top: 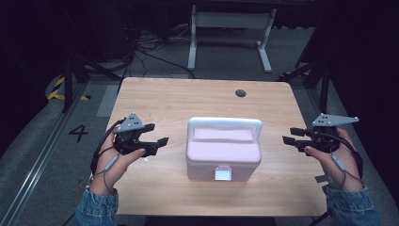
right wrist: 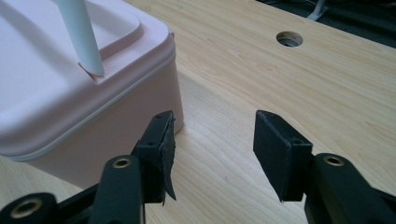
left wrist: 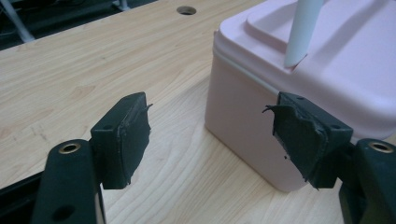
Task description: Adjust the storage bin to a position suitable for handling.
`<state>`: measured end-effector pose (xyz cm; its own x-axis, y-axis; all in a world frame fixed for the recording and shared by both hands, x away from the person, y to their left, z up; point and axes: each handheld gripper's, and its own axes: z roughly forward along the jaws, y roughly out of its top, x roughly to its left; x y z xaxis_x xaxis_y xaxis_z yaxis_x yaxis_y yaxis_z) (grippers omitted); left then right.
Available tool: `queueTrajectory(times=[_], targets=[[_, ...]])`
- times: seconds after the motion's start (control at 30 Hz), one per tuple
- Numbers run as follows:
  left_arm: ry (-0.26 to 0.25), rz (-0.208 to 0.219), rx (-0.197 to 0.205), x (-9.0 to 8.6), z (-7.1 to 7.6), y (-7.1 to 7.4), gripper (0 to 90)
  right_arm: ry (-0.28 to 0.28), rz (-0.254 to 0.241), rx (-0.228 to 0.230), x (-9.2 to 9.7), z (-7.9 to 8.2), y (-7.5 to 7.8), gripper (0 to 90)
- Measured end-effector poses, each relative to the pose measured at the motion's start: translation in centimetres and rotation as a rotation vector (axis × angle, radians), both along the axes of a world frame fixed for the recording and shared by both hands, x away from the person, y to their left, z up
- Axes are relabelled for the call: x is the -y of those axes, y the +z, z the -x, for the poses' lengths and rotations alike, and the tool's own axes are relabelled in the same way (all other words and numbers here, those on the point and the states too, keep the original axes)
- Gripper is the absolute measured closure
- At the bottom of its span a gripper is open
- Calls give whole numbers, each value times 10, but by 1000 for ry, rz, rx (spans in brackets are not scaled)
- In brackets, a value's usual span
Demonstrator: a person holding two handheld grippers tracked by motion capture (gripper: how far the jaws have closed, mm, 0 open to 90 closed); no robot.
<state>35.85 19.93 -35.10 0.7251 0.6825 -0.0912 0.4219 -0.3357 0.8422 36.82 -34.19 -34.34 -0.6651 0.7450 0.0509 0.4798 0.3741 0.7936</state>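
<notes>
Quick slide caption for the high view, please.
Open left gripper and right gripper flank a closed pink box with raised white handle.

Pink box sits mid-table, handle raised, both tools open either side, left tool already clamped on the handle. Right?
Not quite. The left tool isn't on the handle: the high view shows it open, apart from the pink box. The rest holds: box mid-table, handle up, right tool open.

Left gripper (left wrist: 210, 140): jaws stand wide apart with nothing between them; both pads (left wrist: 128, 140) are black and ragged at the edges. Box (left wrist: 336, 70) (pink, lid on) sits on the table (left wrist: 93, 70) at upper right, one corner just behind the right-hand jaw. A white handle arm (left wrist: 301, 32) rises from the lid. A round hole (left wrist: 186, 10) lies in the tabletop far back.
</notes>
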Motion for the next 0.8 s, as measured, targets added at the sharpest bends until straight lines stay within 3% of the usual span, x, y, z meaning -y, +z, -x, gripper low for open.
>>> queueTrajectory(times=[0.13, 0.27, 0.5, 0.8], targets=[[-20, -8, 12, 7, 1, 7, 277, -1, 5, 0, 2, 1, 0, 496], [-41, 19, 20, 15, 1, 12, 278, 0, 2, -2, 2, 1, 0, 495], [-76, 29, 42, 32, -6, 20, 281, -4, 3, -4, 3, 4, 0, 494], [-97, 60, 46, 57, -15, 17, 285, -14, 1, -4, 6, 6, -1, 493]])
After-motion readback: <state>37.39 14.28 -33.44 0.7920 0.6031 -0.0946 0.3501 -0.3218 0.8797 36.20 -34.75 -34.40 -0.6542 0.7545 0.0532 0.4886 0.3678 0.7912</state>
